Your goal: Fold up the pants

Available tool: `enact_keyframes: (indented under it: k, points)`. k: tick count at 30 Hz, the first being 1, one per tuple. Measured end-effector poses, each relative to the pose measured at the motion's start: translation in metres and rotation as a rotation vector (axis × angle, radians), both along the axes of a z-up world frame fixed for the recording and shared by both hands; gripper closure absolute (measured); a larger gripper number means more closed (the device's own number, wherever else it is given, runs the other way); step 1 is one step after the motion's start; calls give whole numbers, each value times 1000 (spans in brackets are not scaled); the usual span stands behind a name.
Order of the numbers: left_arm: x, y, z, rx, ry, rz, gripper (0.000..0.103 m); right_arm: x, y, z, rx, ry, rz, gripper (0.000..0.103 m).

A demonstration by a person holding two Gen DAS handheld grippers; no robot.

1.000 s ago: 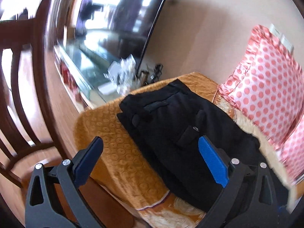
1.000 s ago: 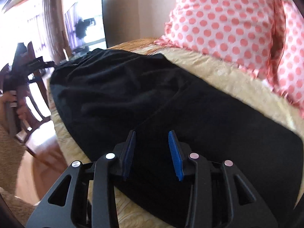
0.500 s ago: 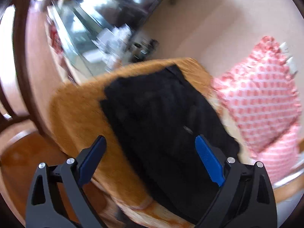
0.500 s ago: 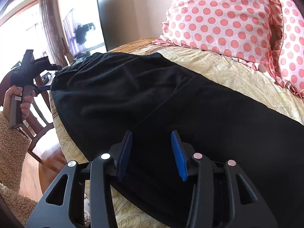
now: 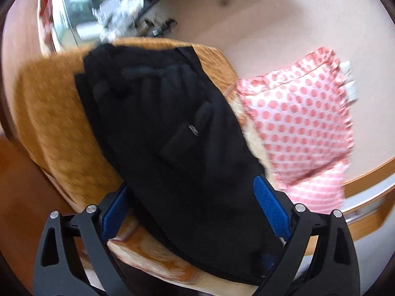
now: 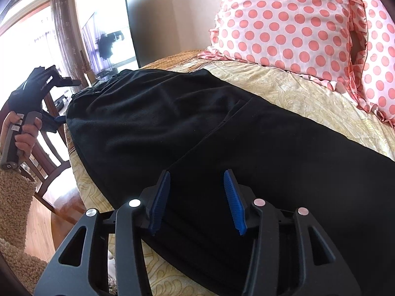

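Both grippers spread: left gripper [image 5: 190, 197] held over pants [image 5: 172, 133] on bed [image 5: 56, 128]; right gripper [image 6: 196, 192] over pants, nothing pinched.

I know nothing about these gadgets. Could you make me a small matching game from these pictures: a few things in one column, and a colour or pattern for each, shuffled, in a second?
Things:
1. pants
2. pillow
3. bedspread
4. pads on the right gripper

Colours or patterns:
A. pale yellow with a swirly print
B. blue
C. plain black
D. white with pink dots

Pairs: 1-C, 2-D, 3-A, 4-B.

The pants lie spread on the bedspread, and the pillow stands behind them. The left gripper has blue pads too.
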State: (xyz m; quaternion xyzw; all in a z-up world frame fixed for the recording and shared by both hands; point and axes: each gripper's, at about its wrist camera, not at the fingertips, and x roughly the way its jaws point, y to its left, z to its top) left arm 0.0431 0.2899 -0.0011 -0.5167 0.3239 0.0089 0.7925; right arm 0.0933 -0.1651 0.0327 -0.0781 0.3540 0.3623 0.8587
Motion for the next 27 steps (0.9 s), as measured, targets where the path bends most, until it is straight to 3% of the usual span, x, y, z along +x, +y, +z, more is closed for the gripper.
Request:
enact_keyframes:
  k: [2,4,11,13,16,21,23,27]
  points:
    - [-1,3,0,-14,-5,18,16,0,0,0,-1,-1,1,56]
    - [0,9,1,21,23,56,27,0,0,0,-2,-3,2,56]
    - [13,16,5,122,89,95,46,-3,-2,0,-3,-16,5,55]
    - [17,12,6,204,136,113,68,-5,-3,0,-3,-21,8,55]
    - [18,9,5,255,145,120,79,-7,-7,1,7,-19,8,55]
    - [21,-16,32,451,104,105,86,-9,-29,6,55,-32,-18,55]
    - [23,-38,57,574,48,78,86,-9,-46,11,90,-42,-45,55]
    - [30,-85,104,726,-68,-5,87,-7,-86,20,165,-52,-126,55]
